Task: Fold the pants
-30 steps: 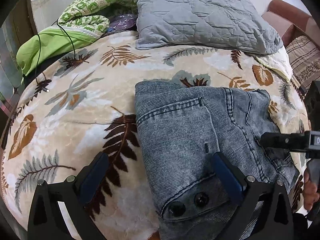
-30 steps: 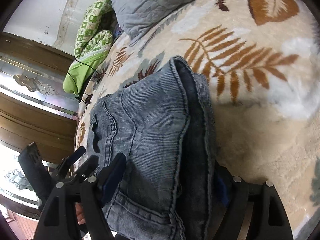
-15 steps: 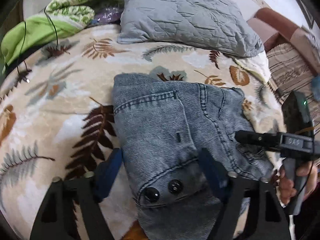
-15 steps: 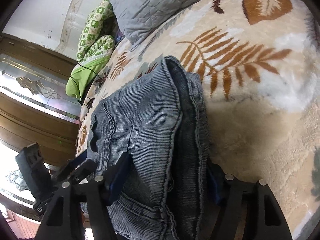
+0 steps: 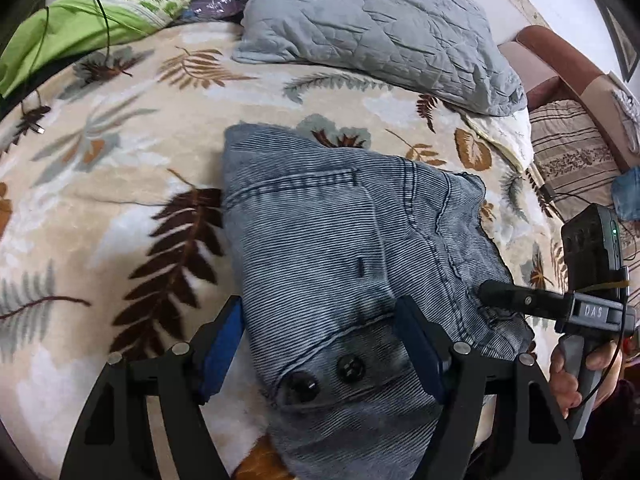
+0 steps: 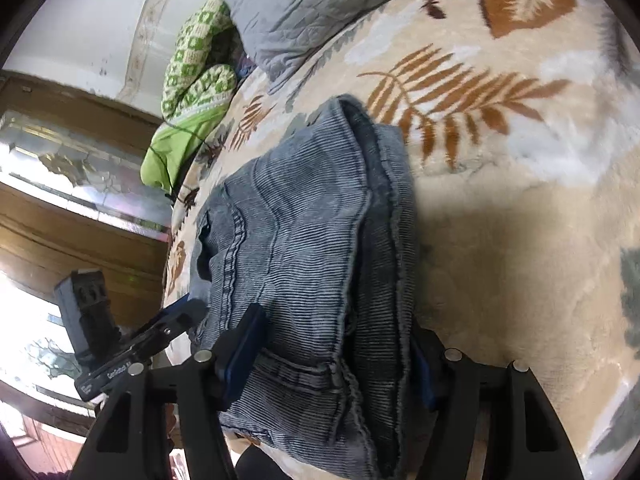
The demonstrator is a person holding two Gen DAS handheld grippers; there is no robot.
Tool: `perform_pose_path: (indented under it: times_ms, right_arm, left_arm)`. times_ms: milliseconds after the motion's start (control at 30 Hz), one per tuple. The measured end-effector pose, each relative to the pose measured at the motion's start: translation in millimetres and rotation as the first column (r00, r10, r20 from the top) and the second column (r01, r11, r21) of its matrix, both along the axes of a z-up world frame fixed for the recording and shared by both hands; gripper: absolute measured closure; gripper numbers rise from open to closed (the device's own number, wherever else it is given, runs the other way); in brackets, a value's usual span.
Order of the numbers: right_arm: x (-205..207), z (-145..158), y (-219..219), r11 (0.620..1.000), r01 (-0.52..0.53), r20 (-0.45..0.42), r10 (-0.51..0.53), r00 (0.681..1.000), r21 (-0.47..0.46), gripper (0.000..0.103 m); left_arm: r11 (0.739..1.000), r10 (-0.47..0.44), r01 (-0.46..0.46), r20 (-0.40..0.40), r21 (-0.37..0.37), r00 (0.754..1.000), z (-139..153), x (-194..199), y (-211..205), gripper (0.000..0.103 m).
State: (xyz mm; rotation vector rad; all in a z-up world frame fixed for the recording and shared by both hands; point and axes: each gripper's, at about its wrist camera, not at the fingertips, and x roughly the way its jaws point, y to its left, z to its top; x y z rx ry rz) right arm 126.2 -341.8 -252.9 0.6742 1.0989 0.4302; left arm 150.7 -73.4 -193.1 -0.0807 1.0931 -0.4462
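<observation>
The folded blue-grey corduroy pants [image 5: 320,232] lie on the leaf-print blanket [image 5: 100,168], waistband and two dark buttons toward me. My left gripper [image 5: 320,308] straddles the waistband end, its blue pads pressing the bundle's two sides. In the right wrist view the pants [image 6: 304,220] show as a thick stack, and my right gripper [image 6: 336,320] is shut across its near end. The right gripper [image 5: 516,300] reaches onto the pants' right edge, held by a hand [image 5: 568,376]. The left gripper [image 6: 176,320] shows at the stack's left side.
A grey quilted pillow [image 5: 372,28] lies behind the pants. Green bedding [image 5: 60,28] and a black cable [image 5: 40,128] sit at the back left. A striped sofa [image 5: 568,152] stands to the right of the bed. Wood and glass panelling [image 6: 60,208] runs along the far side.
Both grippers' jaws have narrowed onto the folded pants, from standing wide around them. The left gripper has tilted, shifting its view to the right. The right gripper has stayed in place.
</observation>
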Motion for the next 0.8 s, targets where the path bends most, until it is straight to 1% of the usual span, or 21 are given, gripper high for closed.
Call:
perform_pose_path:
  times_ms: [133,167,233,267,300,333,367,400,467,567,667,800]
  right_arm:
    - [4,3,9,1.0,-0.021,0.02,0.021,1.0,0.002,0.036]
    - [3,3,12,1.0,-0.025,0.032,0.025,0.999,-0.005,0.036]
    - [3,1,15,1.0,-0.024,0.04,0.024,0.999,-0.019,0.036]
    - [2,1,15,1.0,-0.016,0.044,0.016,0.999,-0.018,0.037]
    - [2,2,16,1.0,-0.011,0.05,0.012,0.999,-0.02,0.038]
    - [0,5,17,0.999,-0.011,0.066,0.013,0.998,-0.03,0.041]
    - [-1,8,18,0.999,-0.017,0.083,0.02,0.996,-0.041,0.046]
    - [-2,12,22,0.998,-0.024,0.1,0.03,0.995,-0.058,0.048]
    - [-3,22,30,0.993,-0.033,0.124,0.047,0.991,-0.11,0.056]
    - [-6,33,35,0.988,-0.029,0.16,0.053,0.986,-0.15,0.064]
    - [-8,43,37,0.987,-0.024,0.186,0.054,0.981,-0.158,0.067]
    - [-6,59,40,0.984,-0.015,0.231,0.056,0.971,-0.176,0.068]
  left_arm:
    - [1.0,-0.026,0.026,0.016,0.003,1.0,-2,0,-8,0.026]
    - [1.0,-0.026,0.027,0.017,-0.01,1.0,-2,1,-6,0.026]
    - [0.999,-0.026,0.027,0.022,-0.029,0.999,-1,1,-4,0.033]
    - [0.999,-0.03,0.031,0.029,-0.031,0.999,1,0,-3,0.041]
    - [0.999,-0.034,0.035,0.033,-0.028,0.999,2,1,-2,0.052]
    - [0.999,-0.042,0.043,0.043,-0.023,0.998,5,0,-3,0.055]
    - [0.998,-0.051,0.053,0.054,-0.02,0.997,9,-1,-5,0.06]
    - [0.998,-0.062,0.063,0.064,-0.013,0.996,12,-2,-7,0.064]
    - [0.997,-0.08,0.08,0.08,0.009,0.994,16,-2,-11,0.068]
    - [0.996,-0.085,0.083,0.091,0.02,0.992,20,-2,-12,0.071]
    - [0.997,-0.077,0.077,0.097,0.008,0.992,25,-1,-8,0.072]
    - [0.996,-0.086,0.085,0.154,0.018,0.984,47,4,-11,0.073]
